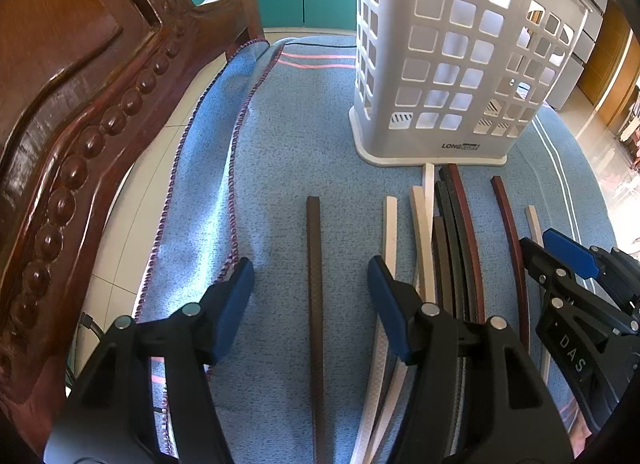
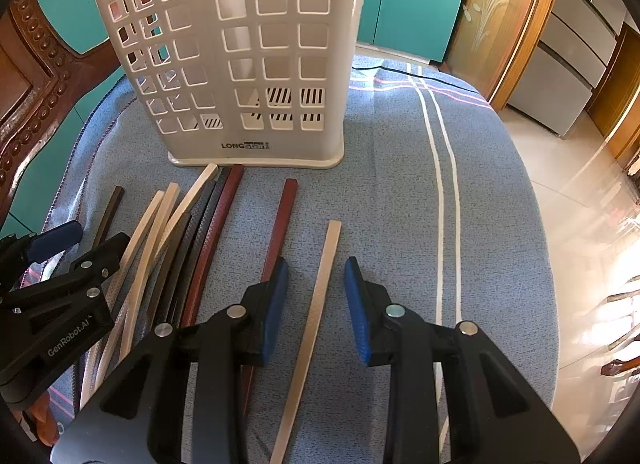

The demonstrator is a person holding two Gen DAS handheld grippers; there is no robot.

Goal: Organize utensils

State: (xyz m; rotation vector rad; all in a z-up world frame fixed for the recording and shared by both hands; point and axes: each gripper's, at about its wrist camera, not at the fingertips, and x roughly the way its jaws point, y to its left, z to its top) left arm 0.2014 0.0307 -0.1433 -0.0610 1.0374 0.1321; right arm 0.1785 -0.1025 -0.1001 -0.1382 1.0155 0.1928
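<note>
Grippers (image 1: 311, 304) (image 2: 317, 304) open, each straddling one untouched chopstick (image 1: 315, 304) (image 2: 318, 304).

Legible markings — three. The white perforated basket (image 2: 224, 63) carries "LONG" at the foot of its front wall, followed by a darker word that is unreadable. The left gripper (image 2: 60, 240) body reads "GenRobot.AI". The right gripper (image 1: 560, 252) body shows "DAS" — any remainder is cut off.
</note>
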